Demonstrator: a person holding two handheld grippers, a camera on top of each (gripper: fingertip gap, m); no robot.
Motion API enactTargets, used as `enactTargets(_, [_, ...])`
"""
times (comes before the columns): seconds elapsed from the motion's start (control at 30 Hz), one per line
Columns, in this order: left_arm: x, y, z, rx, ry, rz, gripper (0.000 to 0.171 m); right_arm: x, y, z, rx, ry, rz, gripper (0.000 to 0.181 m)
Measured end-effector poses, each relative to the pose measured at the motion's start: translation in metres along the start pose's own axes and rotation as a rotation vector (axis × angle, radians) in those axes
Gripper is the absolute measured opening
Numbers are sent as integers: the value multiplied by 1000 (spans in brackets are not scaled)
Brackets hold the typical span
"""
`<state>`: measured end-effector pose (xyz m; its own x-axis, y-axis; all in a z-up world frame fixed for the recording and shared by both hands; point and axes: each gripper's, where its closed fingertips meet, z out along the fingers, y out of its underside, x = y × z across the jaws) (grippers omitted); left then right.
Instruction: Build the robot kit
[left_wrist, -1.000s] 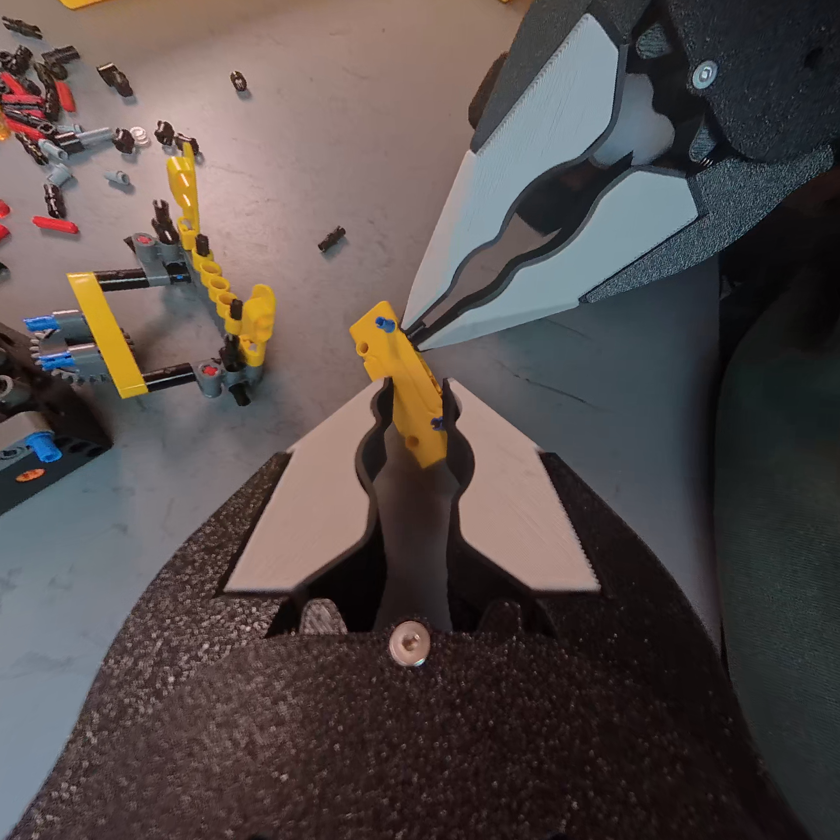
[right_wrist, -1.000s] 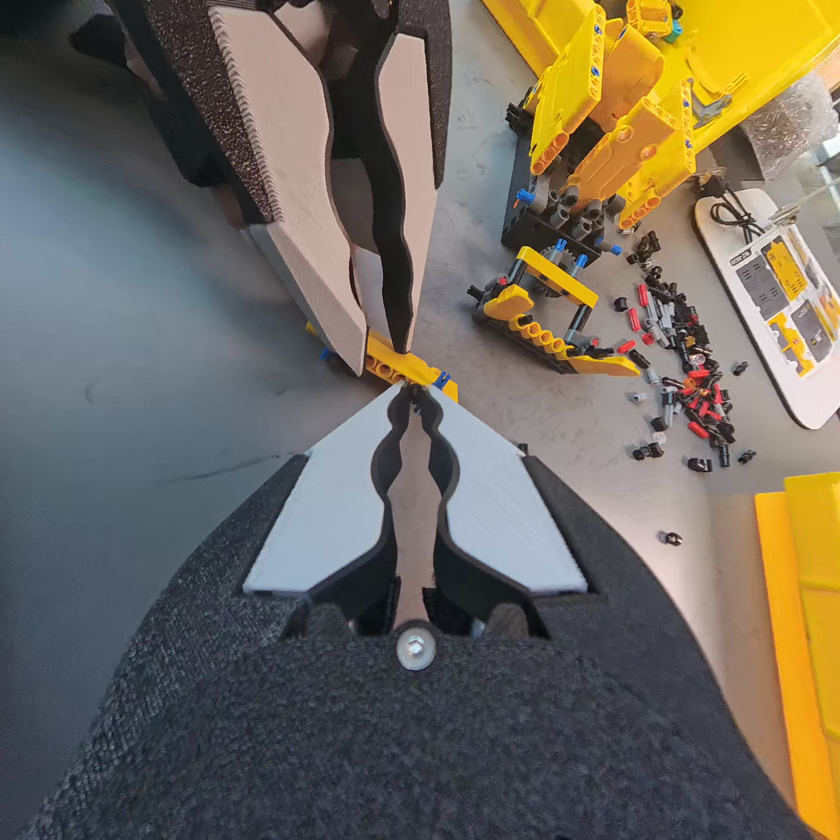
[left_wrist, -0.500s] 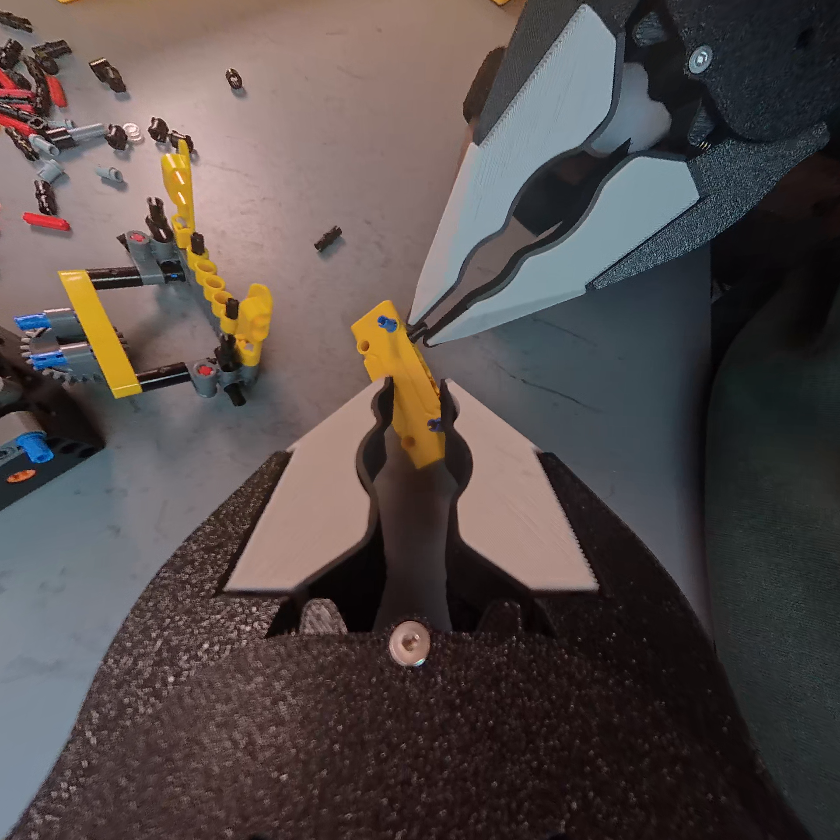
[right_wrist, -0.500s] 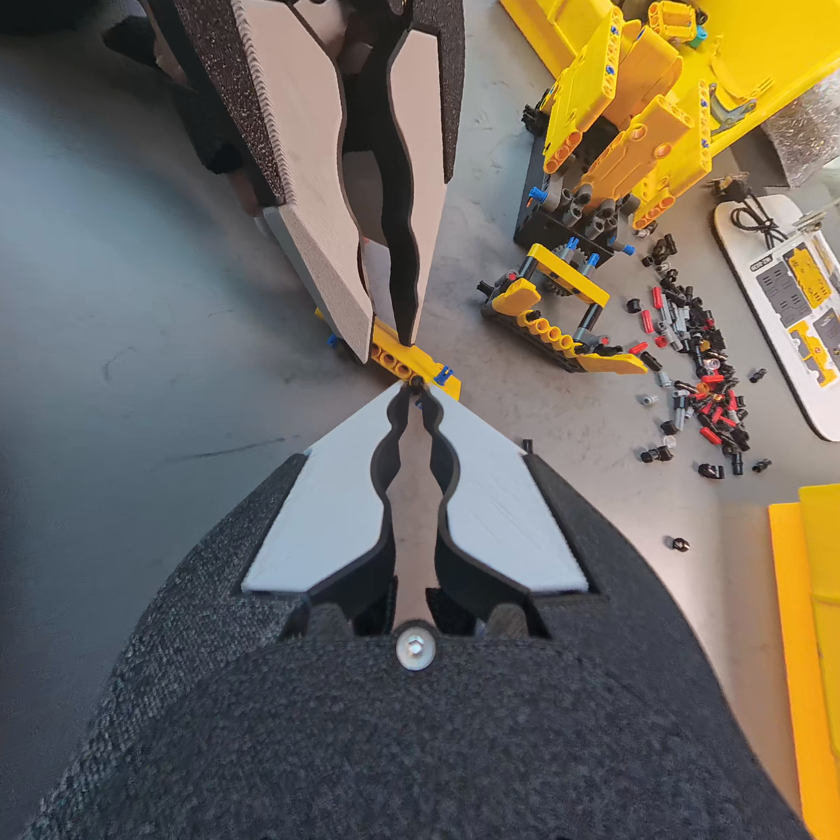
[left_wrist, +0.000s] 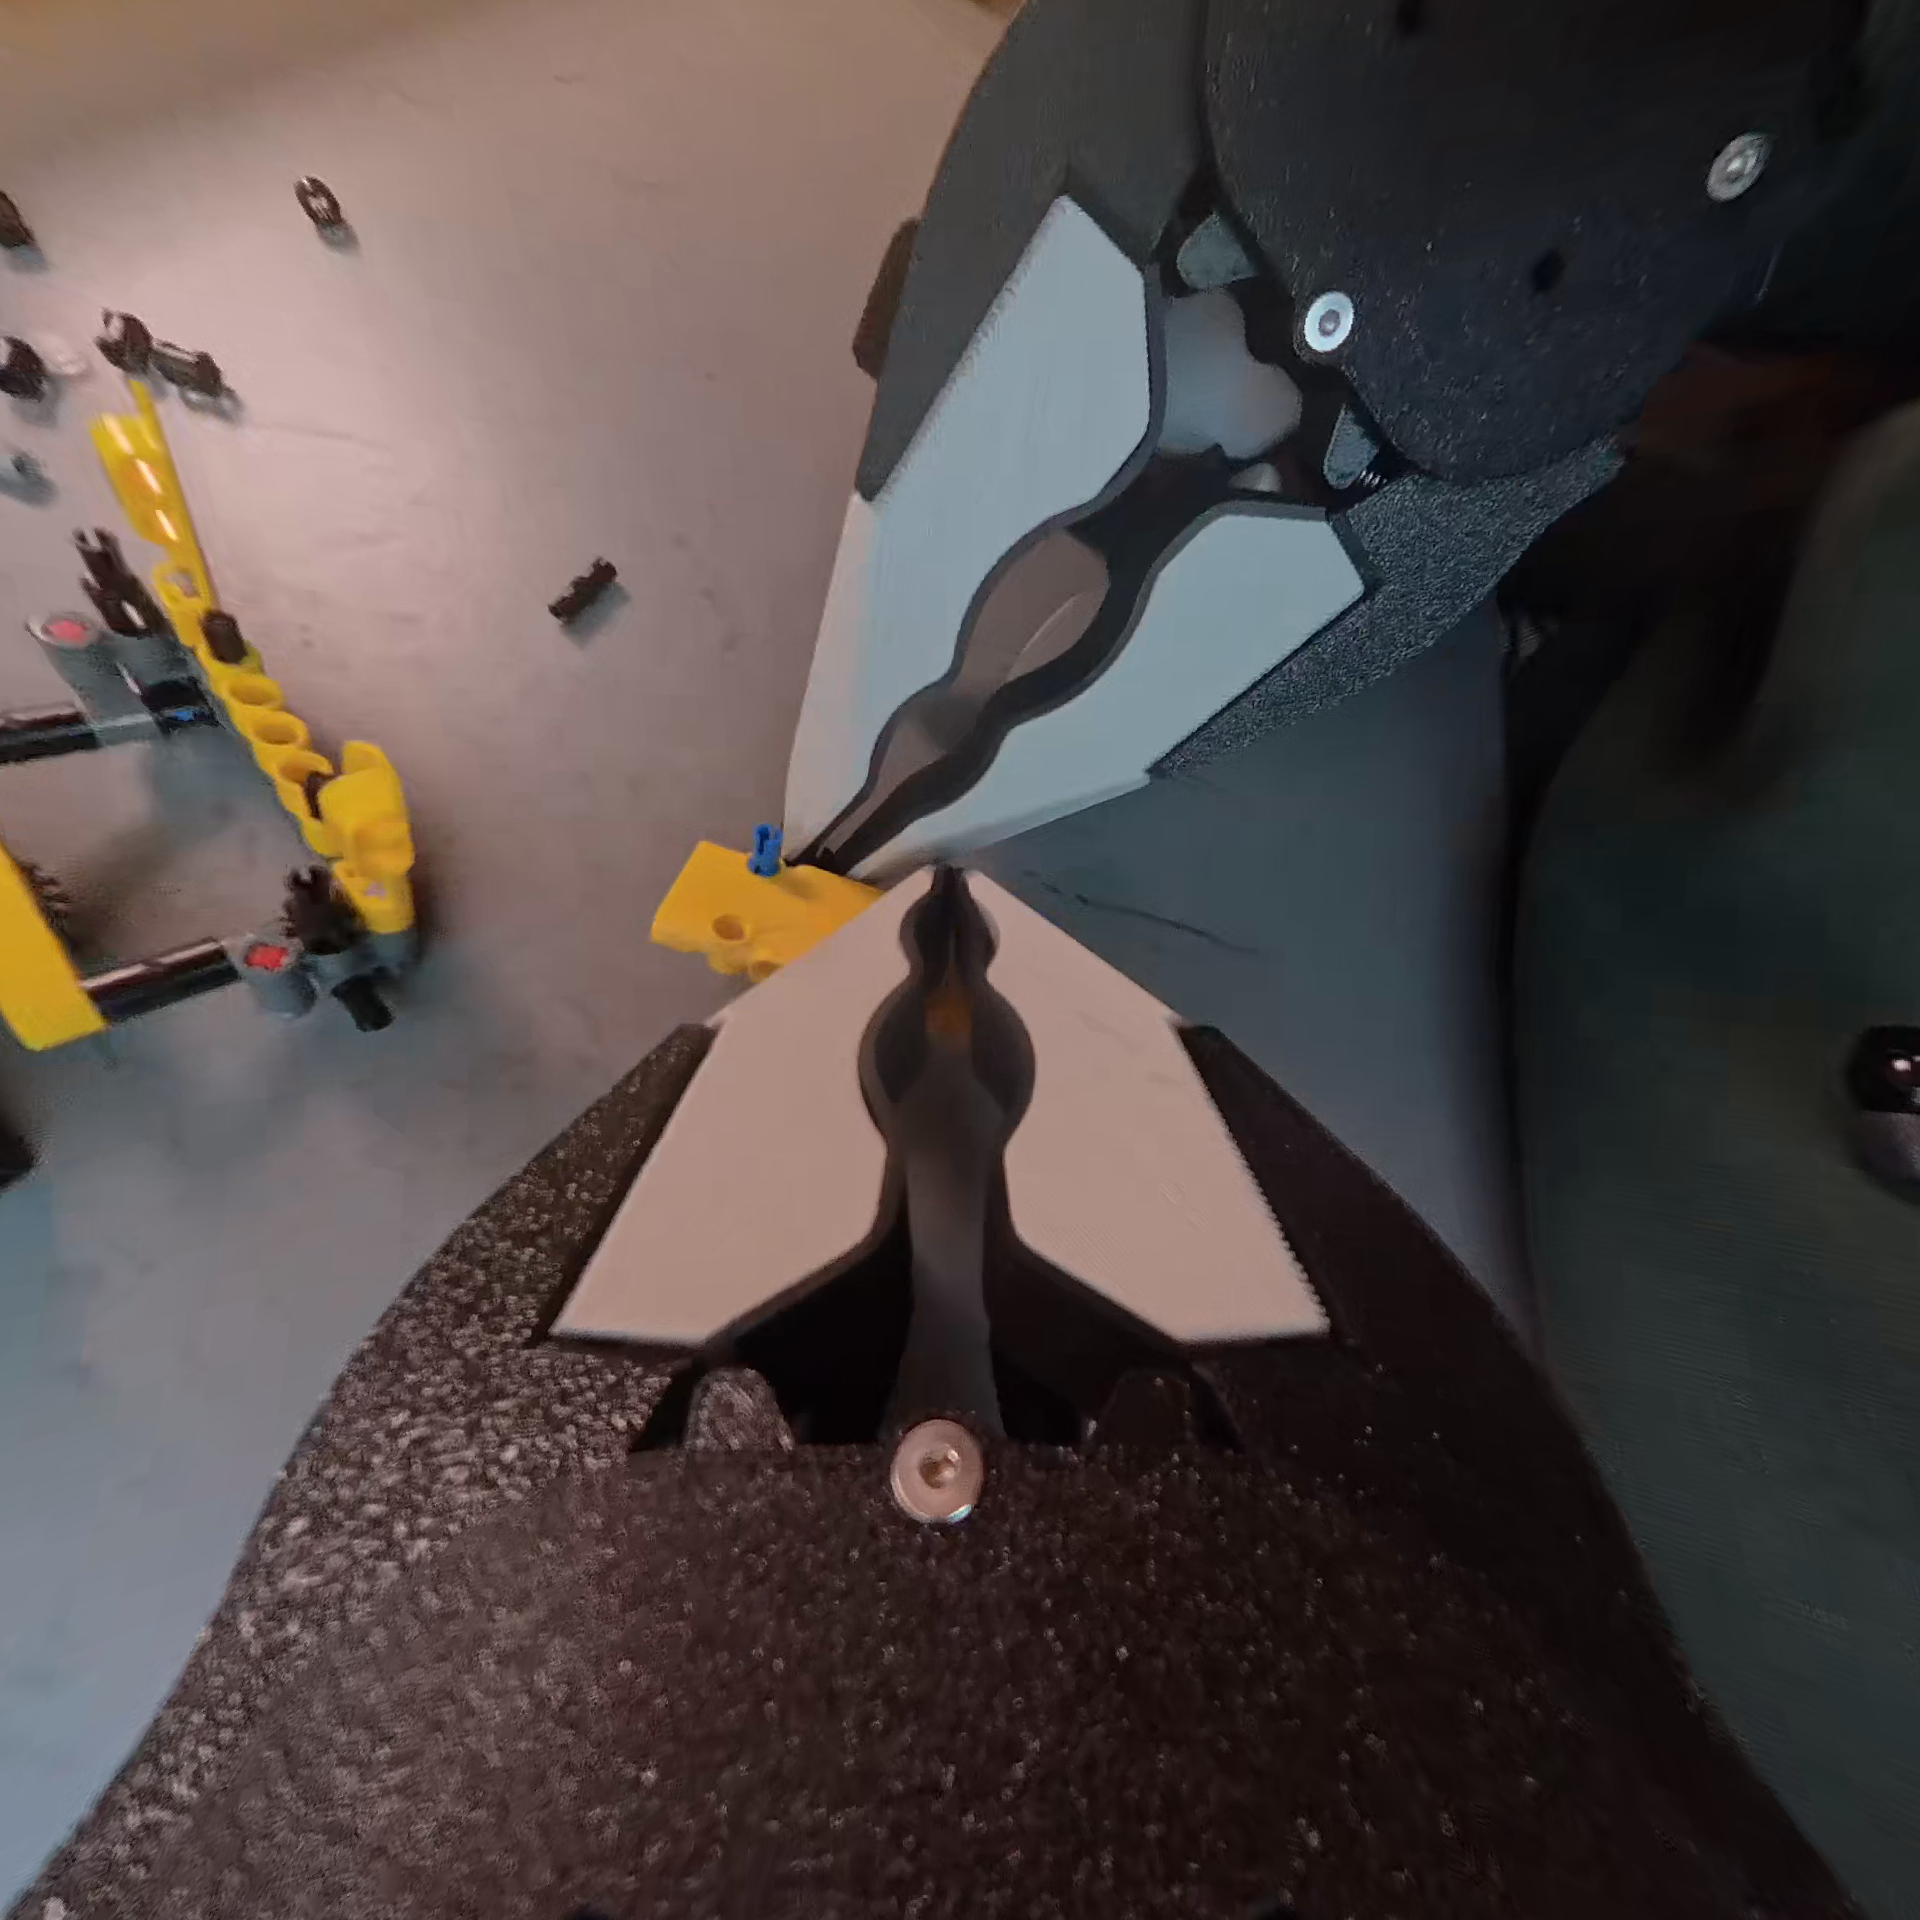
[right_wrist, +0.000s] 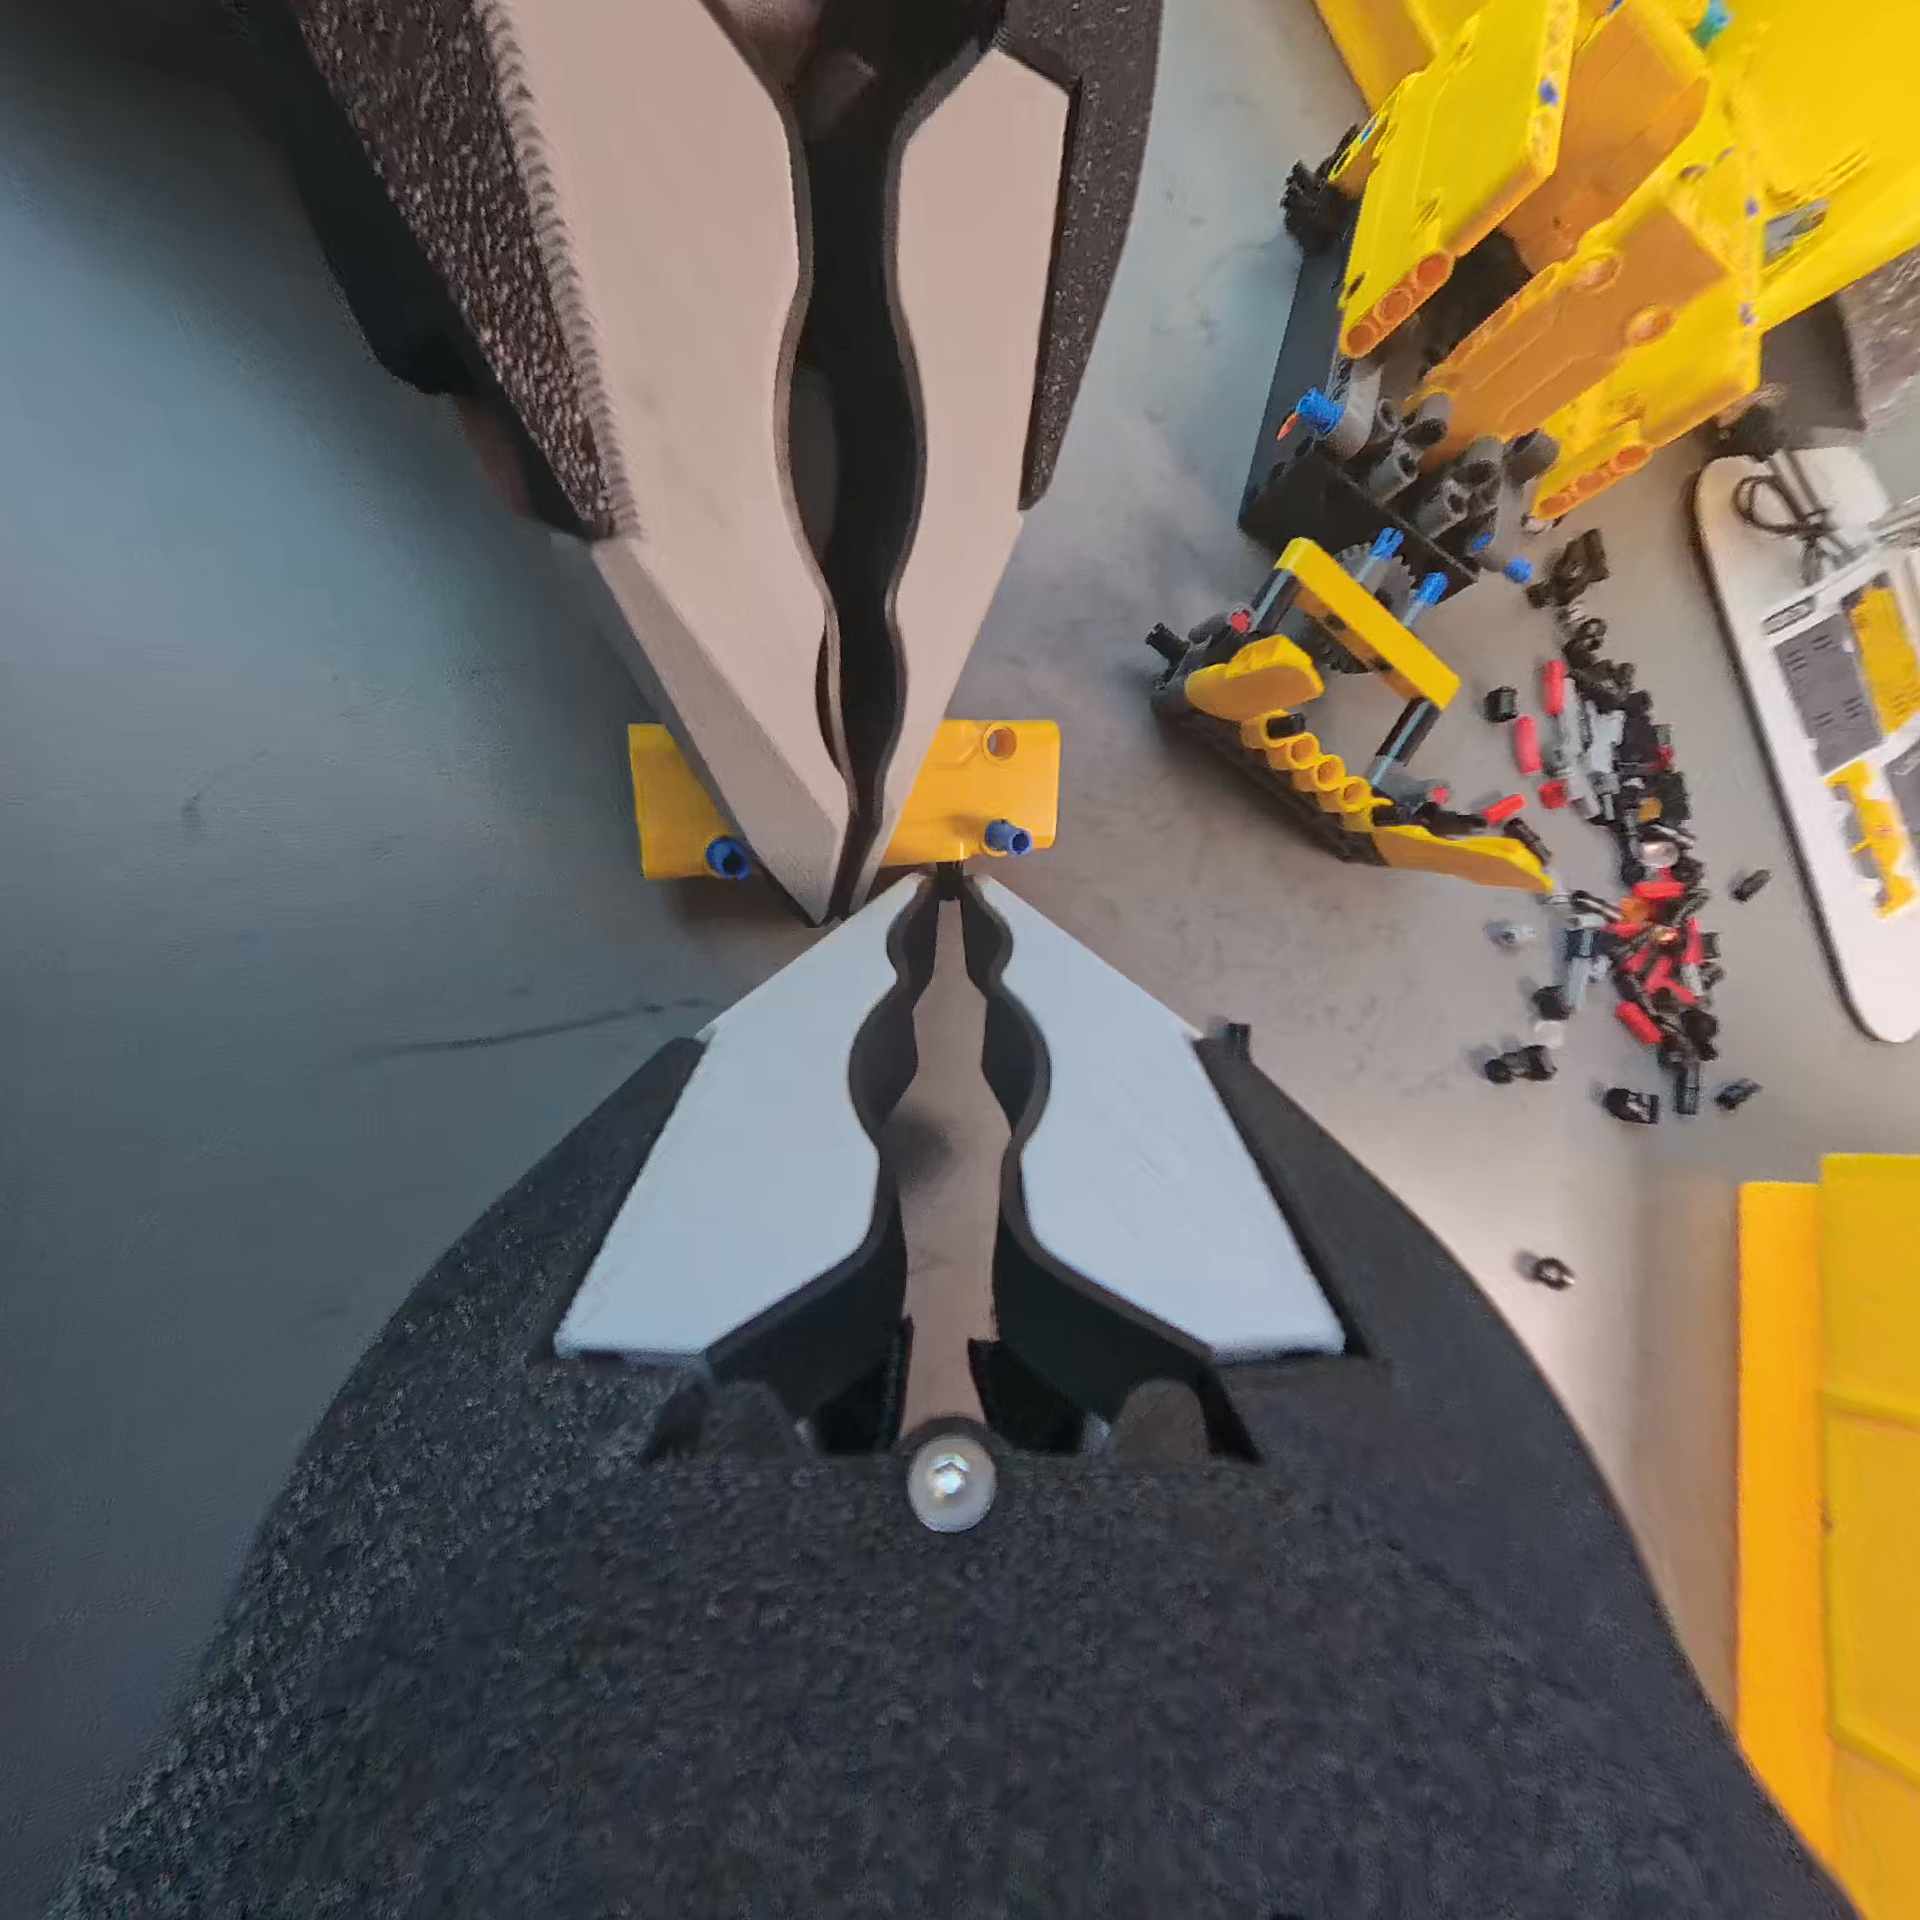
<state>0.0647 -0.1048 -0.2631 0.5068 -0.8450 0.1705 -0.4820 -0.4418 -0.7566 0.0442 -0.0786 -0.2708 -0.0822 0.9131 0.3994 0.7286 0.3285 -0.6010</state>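
I am looking at a yellow brick panel (right_wrist: 966, 795) with small blue pins (right_wrist: 1003, 836) sticking out of it; it is lying on the grey table (right_wrist: 1195, 935), right between the two tools. In the left wrist view only one corner of this panel (left_wrist: 748, 914) is showing, with one blue pin (left_wrist: 765, 834) standing on it.

My right gripper (right_wrist: 943, 883) is pointing its tips at the near edge of the panel. Its jaws are almost together, and something thin and dark is sitting between the tips, but I cannot tell if they are really pinching it or the panel.

My left gripper (left_wrist: 943, 878) is showing its fingers pressed together at the tips, and I am seeing nothing between them. In the right wrist view the same tool (right_wrist: 847, 894) is coming down from above, over the middle of the panel, tips touching the table or just above it; which one, I cannot tell.

Further to the right in this view, a half-built yellow and black frame (right_wrist: 1340, 727) is lying, then a heap of small red, black and grey pieces (right_wrist: 1631, 935), a big yellow model (right_wrist: 1558, 229) behind them, and a white instruction sheet (right_wrist: 1829, 727) at the edge.
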Motion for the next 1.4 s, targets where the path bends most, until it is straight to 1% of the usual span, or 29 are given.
enactTargets(0.03, [-5,-2,-1,-3,-49,32,0,4,0,-1,0,33,-13,3])
enactTargets(0.07, [-10,-2,-3,-4,-77,29,0,4,0,-5,15,20,-9,4])
enactTargets(0.13, [-10,-3,-8,31,-36,-8,0,6,0,-15,42,-21,53,5])
enactTargets(0.27, [-19,-4,-15,57,-46,-40,4,34,13,-29,37,-1,135,14])
enactTargets(0.33, [-23,-7,-18,83,-54,-46,9,49,20,-33,34,7,188,15])
enactTargets(0.47, [-35,-15,-33,159,-60,-87,20,66,39,-23,-21,-22,252,15])
enactTargets(0.57, [-46,-17,-45,196,-88,-95,20,67,42,-10,-22,-93,320,15])
enactTargets(0.63, [-50,-17,-49,210,-99,-95,20,65,46,-3,-56,-139,334,14])
enactTargets(0.67, [-51,-17,-49,212,-101,-93,20,64,48,0,-72,-158,333,12])
enactTargets(0.7, [-51,-17,-49,211,-101,-89,20,62,45,0,-67,-187,344,3])
enactTargets(0.77, [-48,-16,-45,206,-97,-73,19,62,45,0,-75,-198,330,3])
enactTargets(0.8, [-46,-16,-43,204,-88,-62,17,60,41,-1,-54,-196,307,3])
enactTargets(0.87, [-38,-18,-40,214,-61,-38,12,50,16,-12,70,-217,232,3])
enactTargets(0.93, [-28,-24,-39,245,-16,-12,13,35,-10,-26,183,-223,129,3])
enactTargets(1.0, [-19,-30,-40,273,15,18,14,21,-28,-36,248,-227,62,3])
enactTargets(1.07, [-13,-32,-40,275,26,55,13,11,-36,-41,266,-245,35,3])
enactTargets(1.17, [-8,-32,-40,269,36,81,10,7,-41,-44,276,-248,6,3])
enactTargets(1.27, [-4,-33,-42,282,60,79,4,7,-43,-46,275,-250,-3,3])
enactTargets(1.4, [-1,-34,-44,295,90,61,5,5,-45,-46,276,-246,-17,3])
